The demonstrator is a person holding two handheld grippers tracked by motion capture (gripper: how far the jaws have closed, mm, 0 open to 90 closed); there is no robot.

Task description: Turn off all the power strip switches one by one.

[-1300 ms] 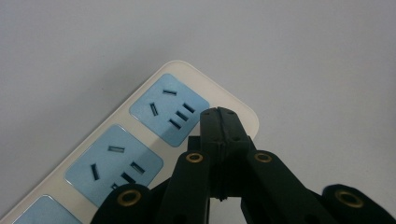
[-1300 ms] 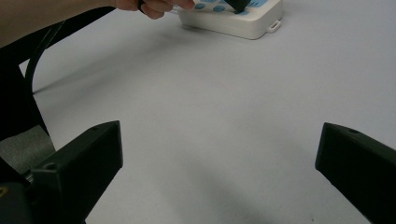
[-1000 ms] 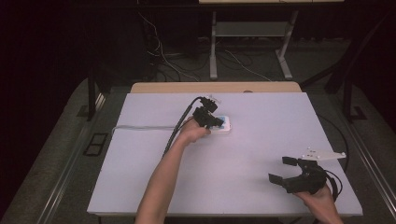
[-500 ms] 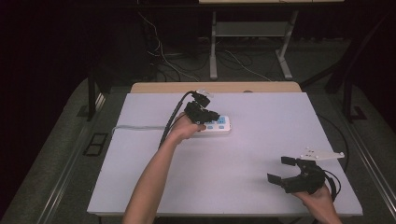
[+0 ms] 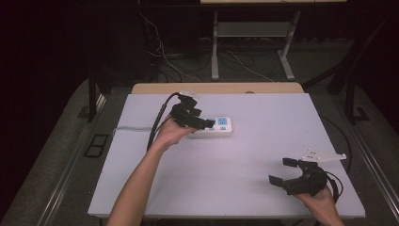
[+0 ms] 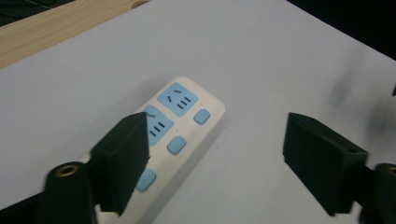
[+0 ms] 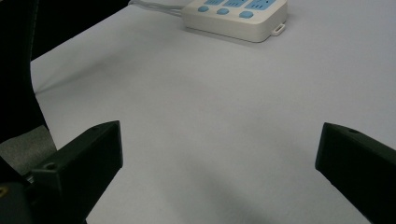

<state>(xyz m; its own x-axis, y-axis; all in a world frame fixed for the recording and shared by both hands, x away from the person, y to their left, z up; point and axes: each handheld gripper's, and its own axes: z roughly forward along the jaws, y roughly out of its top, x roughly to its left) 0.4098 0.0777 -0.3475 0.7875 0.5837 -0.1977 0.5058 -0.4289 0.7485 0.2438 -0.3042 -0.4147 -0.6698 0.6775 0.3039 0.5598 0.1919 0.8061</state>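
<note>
step: done poking the power strip (image 5: 217,126) buttons, I guess | left gripper (image 5: 203,124) jaws just been opening, nothing between them | right gripper (image 5: 285,172) gaping, idle near right | next: probably back off

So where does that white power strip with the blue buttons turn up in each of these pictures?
High view: power strip sits mid-table, beside the left claw.
Left gripper view: power strip lies lower left of centre, partly behind one jaw.
Right gripper view: power strip at the top edge.
Shared landmark: its blue buttons.
</note>
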